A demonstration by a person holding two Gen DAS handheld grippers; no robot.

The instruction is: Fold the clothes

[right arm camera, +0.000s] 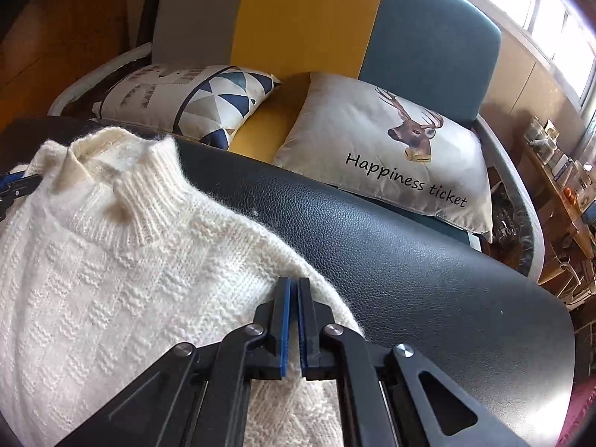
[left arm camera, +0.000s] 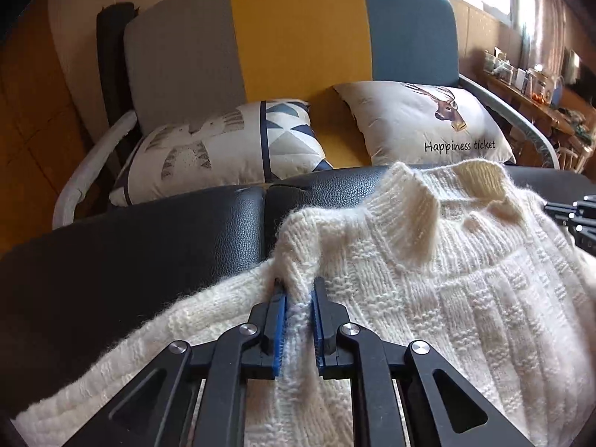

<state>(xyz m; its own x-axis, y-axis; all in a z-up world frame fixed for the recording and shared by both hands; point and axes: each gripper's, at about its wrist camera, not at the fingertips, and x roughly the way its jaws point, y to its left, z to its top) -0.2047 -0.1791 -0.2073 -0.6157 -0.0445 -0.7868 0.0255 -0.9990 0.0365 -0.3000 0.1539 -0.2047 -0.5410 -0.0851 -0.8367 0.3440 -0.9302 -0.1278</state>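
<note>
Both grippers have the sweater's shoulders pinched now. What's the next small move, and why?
Probably lift both shoulders together and draw them toward you. The left gripper and right gripper are each shut on the white sweater, one on each side of the collar, so it should fold evenly.

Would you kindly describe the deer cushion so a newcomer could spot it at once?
Find the sofa with grey, yellow and teal back panels. Two cushions lean on its seat; take the pale square fabric cushion under the teal panel. Unlike the triangle-patterned cushion beside it, it shows a brown antlered deer head above "Happiness ticket".
</note>
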